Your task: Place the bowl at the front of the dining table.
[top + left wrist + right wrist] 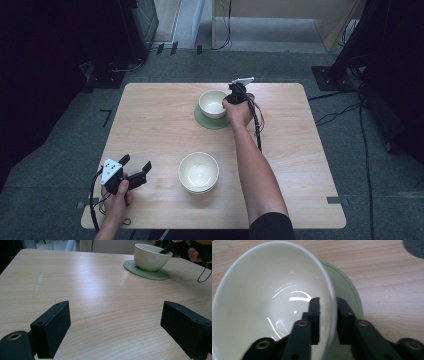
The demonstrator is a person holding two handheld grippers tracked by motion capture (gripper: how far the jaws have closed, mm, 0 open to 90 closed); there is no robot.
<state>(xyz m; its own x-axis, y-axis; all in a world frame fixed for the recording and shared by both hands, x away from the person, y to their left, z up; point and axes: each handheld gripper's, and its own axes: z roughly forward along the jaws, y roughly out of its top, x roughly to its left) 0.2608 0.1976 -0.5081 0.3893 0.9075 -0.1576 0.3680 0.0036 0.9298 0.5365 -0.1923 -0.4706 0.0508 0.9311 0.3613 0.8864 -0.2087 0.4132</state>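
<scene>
A cream bowl (213, 103) rests on a green saucer (204, 120) at the far middle of the wooden table (150, 125). My right gripper (235, 94) is shut on the bowl's right rim. In the right gripper view one jaw is inside the bowl (269, 297) and the other outside, with the gripper (328, 307) pinching the wall above the saucer (348, 292). My left gripper (136, 162) is held open near the table's front left corner. Nothing lies between its jaws (115, 315), and the bowl (150, 257) and saucer (147, 273) stand far ahead of it.
A second cream bowl (198, 172) stands at the near middle of the table, right of the left gripper. The right forearm (255, 165) crosses the table just right of that bowl. Cables run on the floor (340, 107) at the right.
</scene>
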